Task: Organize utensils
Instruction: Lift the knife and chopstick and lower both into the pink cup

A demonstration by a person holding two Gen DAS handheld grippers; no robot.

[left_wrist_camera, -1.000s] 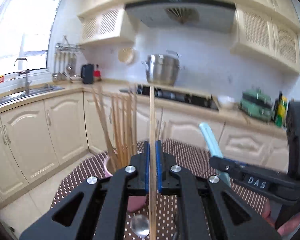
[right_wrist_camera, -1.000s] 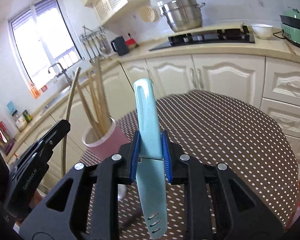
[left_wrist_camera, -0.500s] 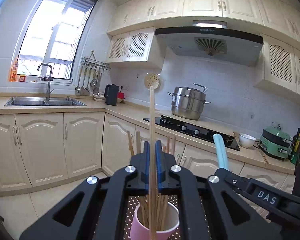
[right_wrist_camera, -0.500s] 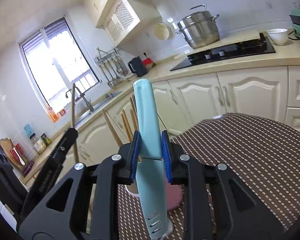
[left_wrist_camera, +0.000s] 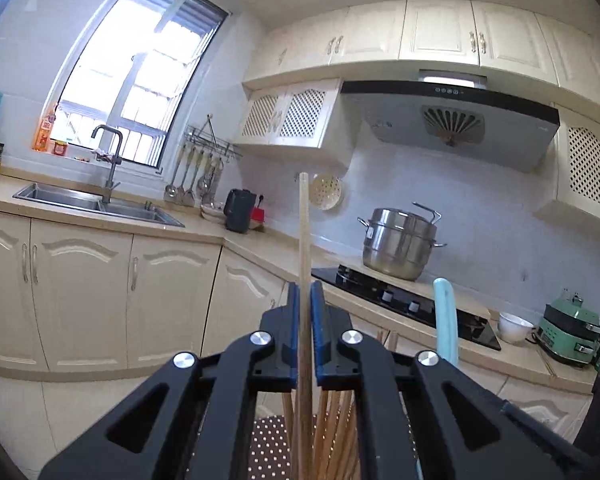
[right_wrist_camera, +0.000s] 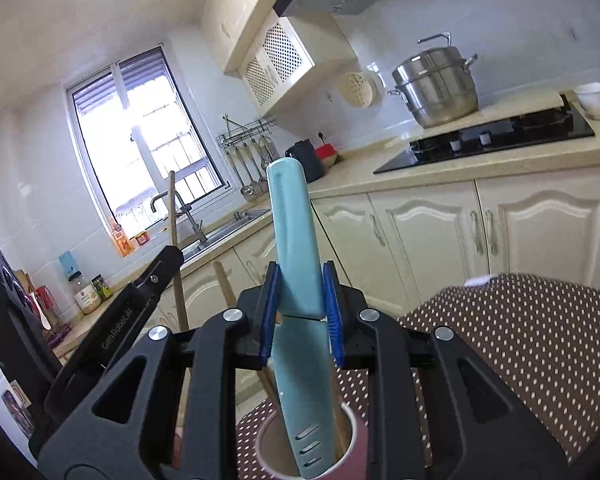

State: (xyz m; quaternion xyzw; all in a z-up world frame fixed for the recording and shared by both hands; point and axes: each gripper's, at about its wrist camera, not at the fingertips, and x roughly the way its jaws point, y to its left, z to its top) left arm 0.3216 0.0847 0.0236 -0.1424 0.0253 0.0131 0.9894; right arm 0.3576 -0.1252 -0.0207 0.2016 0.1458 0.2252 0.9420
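Observation:
My left gripper point(left_wrist_camera: 306, 304) is shut on a thin wooden utensil handle point(left_wrist_camera: 304, 240) that stands upright. Just below it, several wooden chopsticks point(left_wrist_camera: 332, 432) poke up from a cup hidden by the gripper body. My right gripper point(right_wrist_camera: 300, 292) is shut on a light blue knife point(right_wrist_camera: 296, 240), handle up. Its slotted blade point(right_wrist_camera: 306, 420) hangs down into the mouth of the pink cup point(right_wrist_camera: 360, 436), among the chopsticks. The blue handle point(left_wrist_camera: 444, 320) also shows to the right in the left wrist view. In the right wrist view, the left gripper point(right_wrist_camera: 156, 276) holds its stick close on the left.
The cup stands on a round table with a brown dotted cloth point(right_wrist_camera: 520, 340). Cream cabinets point(left_wrist_camera: 100, 292) ring the room, with a sink point(left_wrist_camera: 96, 204), a hob point(right_wrist_camera: 492, 140) and a steel pot point(left_wrist_camera: 400, 248) on the counter.
Both grippers have risen and moved over the pink cup. The knife blade now hangs into the cup's mouth. Both grips are unchanged.

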